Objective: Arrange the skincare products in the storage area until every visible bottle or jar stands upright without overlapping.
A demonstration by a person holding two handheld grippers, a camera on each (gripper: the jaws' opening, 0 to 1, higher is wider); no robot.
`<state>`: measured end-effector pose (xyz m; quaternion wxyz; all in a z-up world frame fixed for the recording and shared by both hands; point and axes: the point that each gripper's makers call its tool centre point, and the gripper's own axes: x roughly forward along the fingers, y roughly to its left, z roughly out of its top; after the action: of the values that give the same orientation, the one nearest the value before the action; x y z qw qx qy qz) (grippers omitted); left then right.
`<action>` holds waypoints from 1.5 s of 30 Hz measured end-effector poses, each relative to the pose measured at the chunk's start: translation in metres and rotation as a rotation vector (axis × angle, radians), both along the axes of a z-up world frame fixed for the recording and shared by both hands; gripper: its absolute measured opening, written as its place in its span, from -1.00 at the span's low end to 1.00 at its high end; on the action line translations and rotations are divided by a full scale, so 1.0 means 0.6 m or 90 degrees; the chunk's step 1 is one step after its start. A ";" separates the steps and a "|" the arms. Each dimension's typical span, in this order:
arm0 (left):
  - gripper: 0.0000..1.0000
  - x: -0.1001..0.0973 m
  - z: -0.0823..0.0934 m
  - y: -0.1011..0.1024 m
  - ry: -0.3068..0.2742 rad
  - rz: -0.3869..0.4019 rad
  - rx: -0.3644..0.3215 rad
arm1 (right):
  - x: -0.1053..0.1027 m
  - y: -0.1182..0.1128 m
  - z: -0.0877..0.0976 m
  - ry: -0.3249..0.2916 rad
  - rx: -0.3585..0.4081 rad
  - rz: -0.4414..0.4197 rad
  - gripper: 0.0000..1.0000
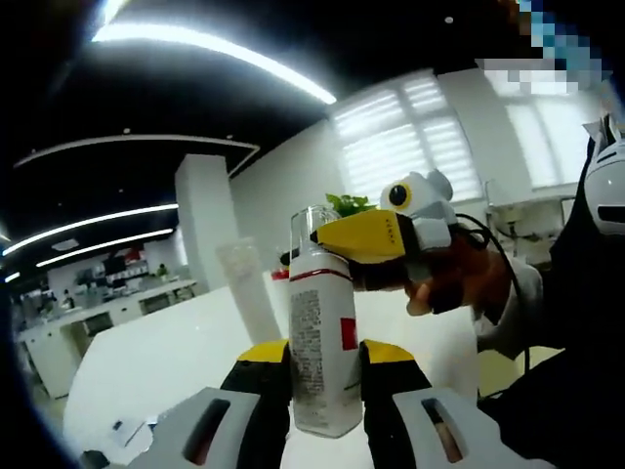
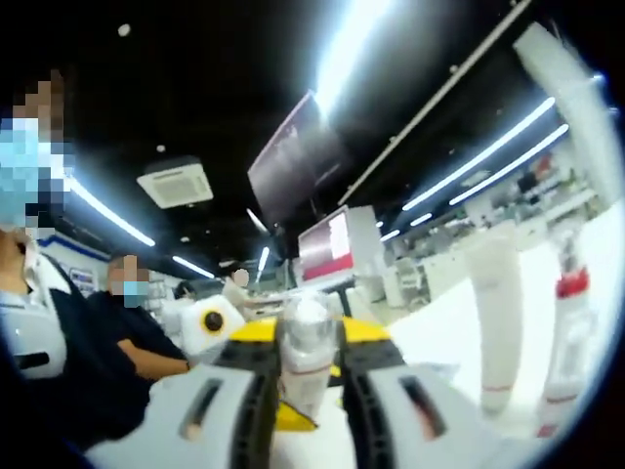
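Note:
A white spray bottle (image 1: 318, 342) with a red band, small print and a clear cap stands upright between the yellow-tipped jaws of my left gripper (image 1: 325, 360), which is shut on its body. My right gripper (image 1: 363, 236) comes in from the right of the left gripper view, held by a hand, with its yellow jaw against the clear cap. In the right gripper view that cap (image 2: 308, 322) sits tight between the jaws of my right gripper (image 2: 308, 344), which is shut on it.
A white table (image 1: 156, 352) lies behind the bottle, with a translucent tube (image 1: 249, 288) standing on it. A white tube (image 2: 496, 313) and a bottle with a red collar (image 2: 568, 327) stand upright on the right. A seated person (image 2: 127, 342) is to the left.

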<state>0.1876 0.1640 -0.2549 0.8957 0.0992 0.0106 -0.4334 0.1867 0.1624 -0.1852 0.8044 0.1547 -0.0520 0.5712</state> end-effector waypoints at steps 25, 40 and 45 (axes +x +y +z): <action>-0.48 0.022 -0.027 -0.001 0.007 0.053 0.014 | 0.017 0.012 -0.028 -0.032 -0.099 -0.087 -0.57; -0.50 0.015 -0.016 -0.007 0.013 0.028 -0.008 | 0.012 0.018 -0.052 -0.099 -0.214 -0.113 -0.58; -0.51 0.012 -0.012 -0.009 0.025 0.019 -0.021 | 0.009 0.020 -0.053 -0.122 -0.243 -0.119 -0.58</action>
<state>0.1949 0.1584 -0.2624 0.9031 0.0755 0.0221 -0.4222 0.1919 0.1747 -0.2171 0.8601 -0.0603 -0.0332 0.5055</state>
